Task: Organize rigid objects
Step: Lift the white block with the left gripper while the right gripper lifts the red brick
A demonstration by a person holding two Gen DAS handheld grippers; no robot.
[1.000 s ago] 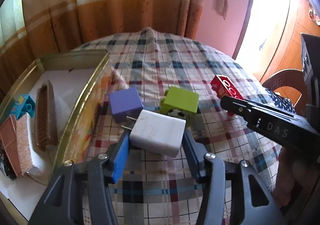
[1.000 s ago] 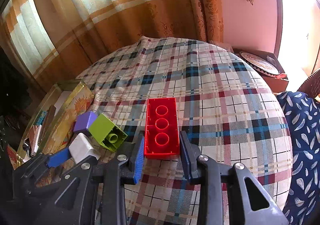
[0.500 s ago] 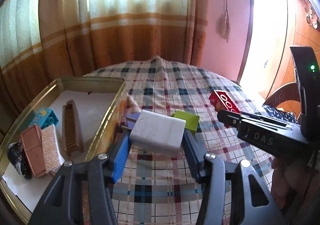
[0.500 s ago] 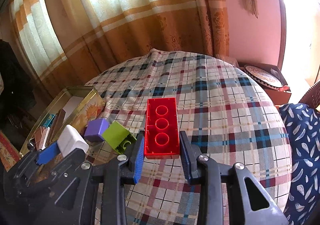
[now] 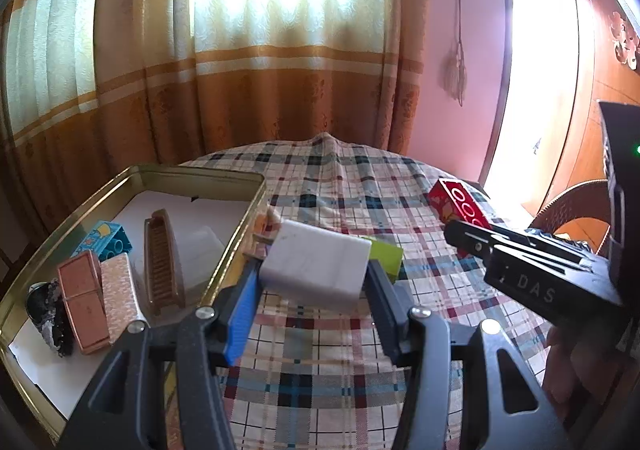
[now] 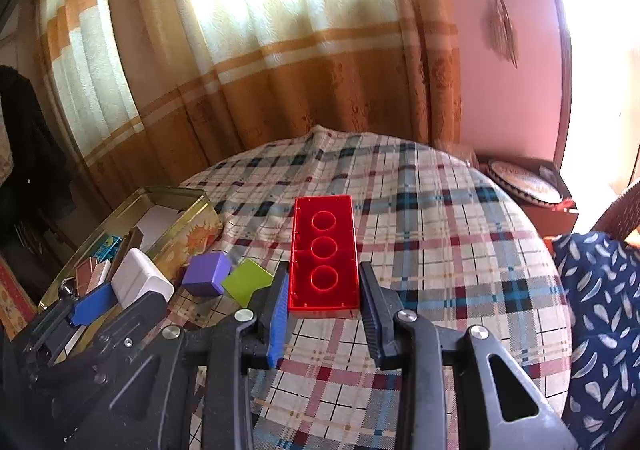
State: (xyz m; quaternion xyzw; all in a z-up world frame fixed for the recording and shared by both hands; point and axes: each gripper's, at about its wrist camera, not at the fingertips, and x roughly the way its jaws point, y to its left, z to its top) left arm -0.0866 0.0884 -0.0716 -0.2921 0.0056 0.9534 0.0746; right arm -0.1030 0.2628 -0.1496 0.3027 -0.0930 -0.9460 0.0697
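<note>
Both tongs are seen clamped on objects and held above the worktop. Between the pads of the left tongs [image 5: 312, 290] a white rectangular plastic charger [image 5: 316, 264] is gripped, its metal prongs turned toward the tin, and it is lifted clear of the checked tablecloth [image 5: 332, 362]. Between the pads of the right tongs [image 6: 323, 300] a long red plastic building brick [image 6: 323, 252] is pinched at its near end, hollow underside with three rings facing up, likewise raised off the cloth.

Just past the charger, a lime-green plastic block [image 6: 248, 282] is lying on the cloth, and touching it, or nearly so, a purple plastic cube [image 6: 206, 274] is seen, close to the printed side wall of the tin.

To the left, an open rectangular gold metal tin [image 5: 200, 174] is lined with white paper. Inside it are laid a brown wooden comb-like piece [image 5: 162, 262], a copper-pink flat case [image 5: 82, 290], a pale speckled slab [image 5: 120, 286], a teal building brick [image 5: 106, 240] and a dark crumpled item [image 5: 52, 318] that cannot be identified.

Farther back, orange and cream striped curtains [image 5: 248, 81] are hung.
</note>
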